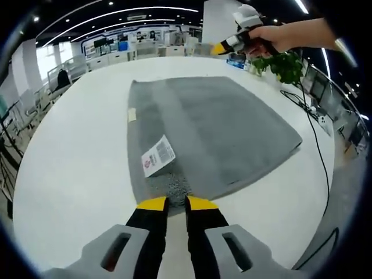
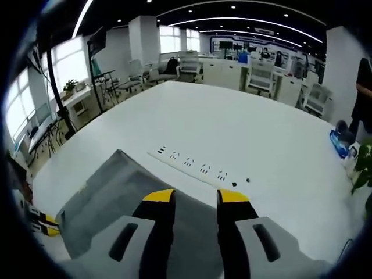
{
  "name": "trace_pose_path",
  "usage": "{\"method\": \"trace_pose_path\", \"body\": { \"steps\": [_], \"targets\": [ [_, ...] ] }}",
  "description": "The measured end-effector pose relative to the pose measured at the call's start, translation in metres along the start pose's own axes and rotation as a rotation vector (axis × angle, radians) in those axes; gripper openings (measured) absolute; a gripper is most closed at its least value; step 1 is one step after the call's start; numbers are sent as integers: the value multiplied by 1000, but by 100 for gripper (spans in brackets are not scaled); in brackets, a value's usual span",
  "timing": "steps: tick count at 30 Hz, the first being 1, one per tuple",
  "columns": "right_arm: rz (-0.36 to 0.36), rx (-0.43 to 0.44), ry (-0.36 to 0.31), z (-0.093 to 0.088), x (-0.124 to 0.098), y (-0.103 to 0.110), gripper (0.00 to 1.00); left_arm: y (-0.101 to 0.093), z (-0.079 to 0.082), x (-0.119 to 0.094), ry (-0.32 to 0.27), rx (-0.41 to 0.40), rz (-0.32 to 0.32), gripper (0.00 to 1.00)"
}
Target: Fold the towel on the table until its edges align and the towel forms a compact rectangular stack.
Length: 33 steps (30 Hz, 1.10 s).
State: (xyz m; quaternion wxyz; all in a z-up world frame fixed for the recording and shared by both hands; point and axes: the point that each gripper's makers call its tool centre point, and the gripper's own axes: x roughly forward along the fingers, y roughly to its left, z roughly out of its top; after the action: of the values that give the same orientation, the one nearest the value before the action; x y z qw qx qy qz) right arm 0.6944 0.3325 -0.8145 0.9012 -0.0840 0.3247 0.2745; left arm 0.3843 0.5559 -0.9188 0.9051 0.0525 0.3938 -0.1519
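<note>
A grey towel (image 1: 221, 128) lies spread flat on the white table (image 1: 75, 151), with a white label (image 1: 158, 156) near its close left edge. My left gripper (image 1: 177, 203) is at the towel's near edge; its yellow-tipped jaws stand narrowly apart with the fuzzy hem between them. A hand (image 1: 290, 35) holds my right gripper (image 1: 232, 43) in the air over the towel's far right side. In the right gripper view, my right gripper (image 2: 196, 197) is open with nothing between its jaws, above the towel (image 2: 110, 192) near a far corner.
A row of sockets (image 2: 197, 165) is set into the table (image 2: 261, 133) beyond the towel. A green plant (image 1: 285, 64) and a black cable (image 1: 317, 133) sit along the right side. A blue object (image 2: 340, 142) lies near the table's far edge. Office desks and chairs stand behind.
</note>
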Motion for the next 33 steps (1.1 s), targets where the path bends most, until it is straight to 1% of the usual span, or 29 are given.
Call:
{"method": "trace_pose_path", "body": {
  "steps": [3,7,10,11,12,15,17,19,21,24,26,28,31,32,33],
  "targets": [
    [1,4,4,-3,1,-3,28,-3,-2,-2,-6,14,4,12],
    [-3,10,6,-10,-7,-10,28,-7,-3,-5,9,4,1,12],
    [-3,17,7,-13,-10,-15,28,-9,-2,-8,15,11,-2,15],
    [-2,18,7,-15,-13,-16,28,-10,1,-10,6,3,-4,16],
    [0,16,5,-15,-15,-17,28,-12,9,-13,-25,-3,-4,17],
    [0,16,4,-17,-17,-21,28,-21,23,-18,-48,35,-6,18],
    [-1,26,3,-18,-18,-25,28,-33,34,-19,-67,59,-25,18],
    [-1,30,4,-21,-20,-28,28,-43,42,-19,-72,96,-35,18],
    [3,30,5,-24,-22,-29,28,-51,49,-19,-90,105,-40,18],
    [8,24,9,-27,-26,-32,28,-61,57,-20,-98,117,-53,18],
    [9,23,12,-28,-25,-38,28,-72,62,-20,-101,141,-83,18],
    [11,26,12,-30,-30,-38,28,-80,67,-24,-109,158,-92,18],
    [10,32,9,-30,-31,-43,28,-99,81,-28,-129,167,-112,19],
    [11,34,7,-30,-31,-44,28,-102,84,-26,-135,169,-119,20],
    [12,34,7,-32,-36,-45,28,-107,86,-26,-140,174,-125,20]
  ]
}}
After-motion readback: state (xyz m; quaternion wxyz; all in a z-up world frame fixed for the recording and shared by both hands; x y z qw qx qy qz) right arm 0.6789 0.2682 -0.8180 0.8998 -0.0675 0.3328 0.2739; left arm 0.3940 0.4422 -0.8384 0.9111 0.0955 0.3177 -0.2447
